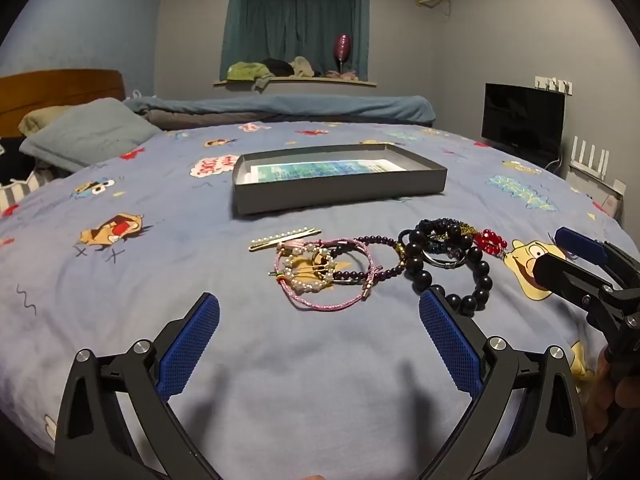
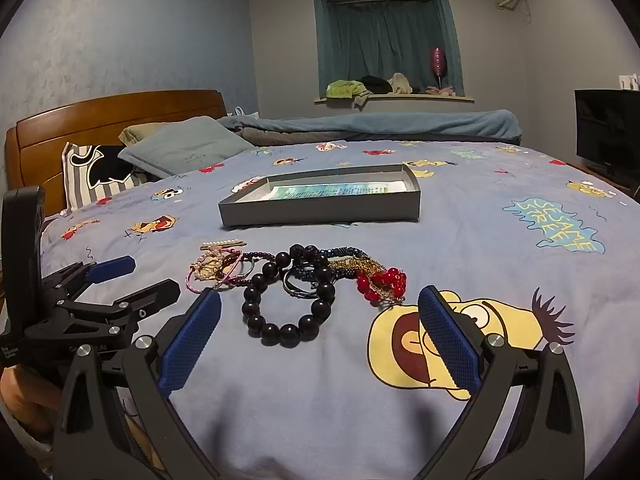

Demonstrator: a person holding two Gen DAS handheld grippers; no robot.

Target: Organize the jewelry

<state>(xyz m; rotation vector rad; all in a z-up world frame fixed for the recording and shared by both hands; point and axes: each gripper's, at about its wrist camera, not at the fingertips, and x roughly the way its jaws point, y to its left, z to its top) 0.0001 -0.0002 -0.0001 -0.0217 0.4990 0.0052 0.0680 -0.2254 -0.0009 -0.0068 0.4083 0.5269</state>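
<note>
A heap of jewelry lies on the blue cartoon bedsheet: a pink cord bracelet with a pearl ring (image 1: 316,276), a pearl hair clip (image 1: 284,238), a purple bead strand (image 1: 372,268), a large black bead bracelet (image 1: 452,272) (image 2: 286,304), and red beads (image 1: 490,242) (image 2: 382,282). A shallow grey box (image 1: 340,188) (image 2: 320,204) sits beyond them. My left gripper (image 1: 320,312) is open and empty, just short of the pink bracelet. My right gripper (image 2: 320,312) is open and empty, just short of the black bracelet.
Pillows (image 2: 184,148) and a wooden headboard (image 2: 112,120) are at the far left. A folded blanket (image 1: 280,106) lies along the bed's far side. A monitor (image 1: 522,122) stands at the right. The right gripper shows in the left wrist view (image 1: 576,256).
</note>
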